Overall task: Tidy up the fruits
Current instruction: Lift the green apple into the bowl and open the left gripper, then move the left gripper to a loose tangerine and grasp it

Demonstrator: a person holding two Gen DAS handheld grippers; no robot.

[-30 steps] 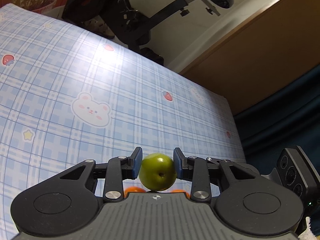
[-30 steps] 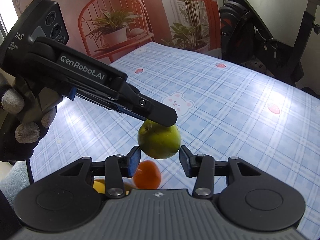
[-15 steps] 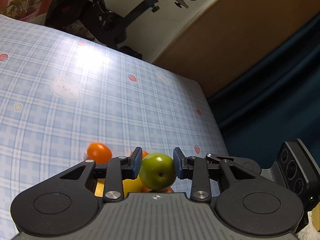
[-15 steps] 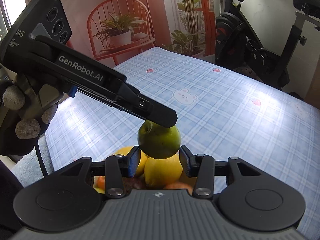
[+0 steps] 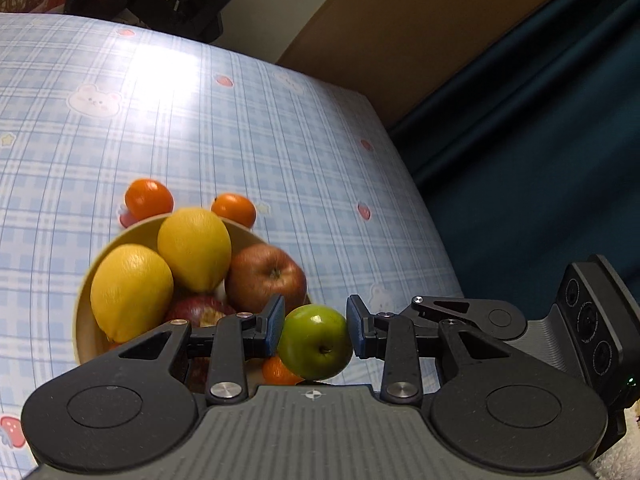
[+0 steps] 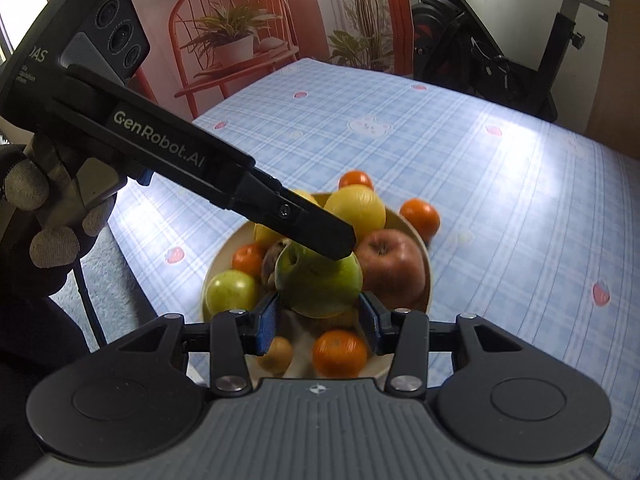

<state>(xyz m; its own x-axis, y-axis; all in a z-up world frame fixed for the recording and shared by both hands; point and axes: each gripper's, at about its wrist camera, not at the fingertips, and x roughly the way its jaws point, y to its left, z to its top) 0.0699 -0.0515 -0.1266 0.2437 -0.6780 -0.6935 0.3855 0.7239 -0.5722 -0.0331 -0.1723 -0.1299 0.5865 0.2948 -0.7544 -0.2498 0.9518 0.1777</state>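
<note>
**Green apple clamped above the fruit bowl**

The table [image 5: 240, 120], in its blue plaid cloth, is carrying a tan bowl [image 5: 82, 320] near one edge. The bowl is holding two lemons [image 5: 130, 290], a red apple [image 5: 266, 276], a second green apple [image 6: 231, 290] and small oranges, with two more oranges [image 5: 149, 199] sitting on the cloth just beyond its rim. The left gripper [image 5: 315, 330] is gripping a green apple [image 5: 316, 342] between its blue pads, over the bowl. The right gripper [image 6: 318, 324] is standing narrowly parted just beneath that apple; the blurred view leaves any contact uncertain. A gloved hand [image 6: 40, 216] is holding the left gripper's handle.
</note>
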